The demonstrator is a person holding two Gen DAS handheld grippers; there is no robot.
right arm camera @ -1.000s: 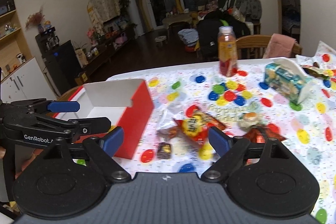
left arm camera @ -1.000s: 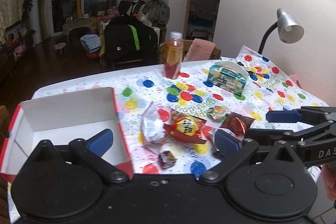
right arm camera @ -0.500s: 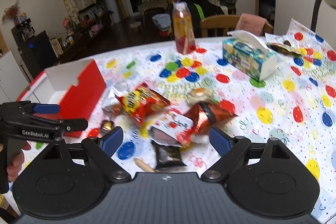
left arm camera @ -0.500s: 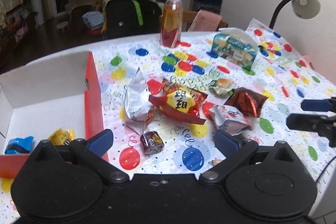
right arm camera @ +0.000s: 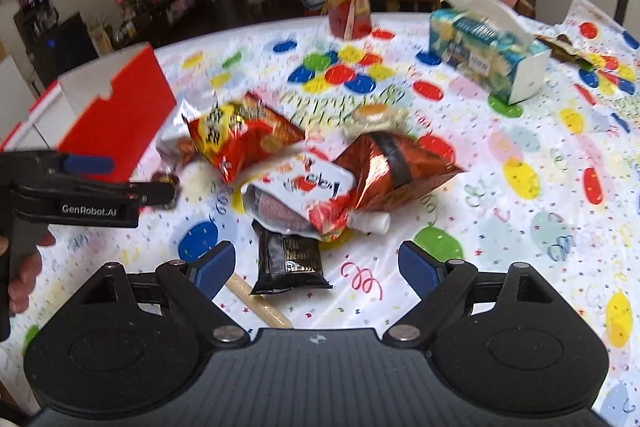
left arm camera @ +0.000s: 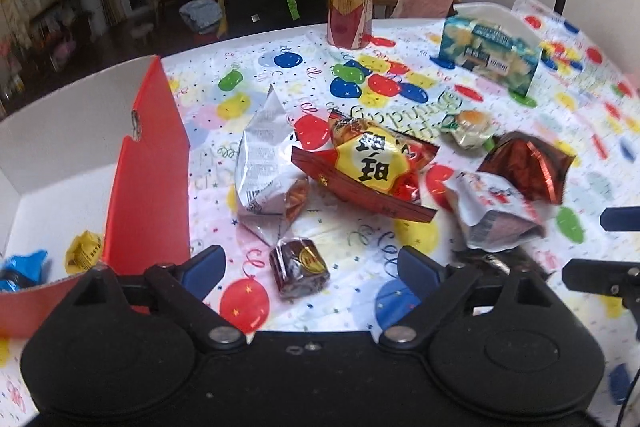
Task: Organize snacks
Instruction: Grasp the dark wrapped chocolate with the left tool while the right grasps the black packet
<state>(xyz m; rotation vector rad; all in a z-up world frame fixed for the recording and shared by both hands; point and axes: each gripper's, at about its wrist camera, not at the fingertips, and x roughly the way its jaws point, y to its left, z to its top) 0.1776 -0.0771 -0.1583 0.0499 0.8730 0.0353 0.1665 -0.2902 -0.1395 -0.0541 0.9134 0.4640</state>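
While both grippers hover spread and empty, the left gripper (left arm camera: 310, 269) frames a brown candy (left arm camera: 299, 267) beside the red box (left arm camera: 148, 179), and the right gripper (right arm camera: 316, 269) frames a black packet (right arm camera: 288, 263) below the snack pile (right arm camera: 304, 163).

"GenRobot.AI" stands on the left tool (right arm camera: 120, 183); snack bag (left arm camera: 370, 163) print unclear.
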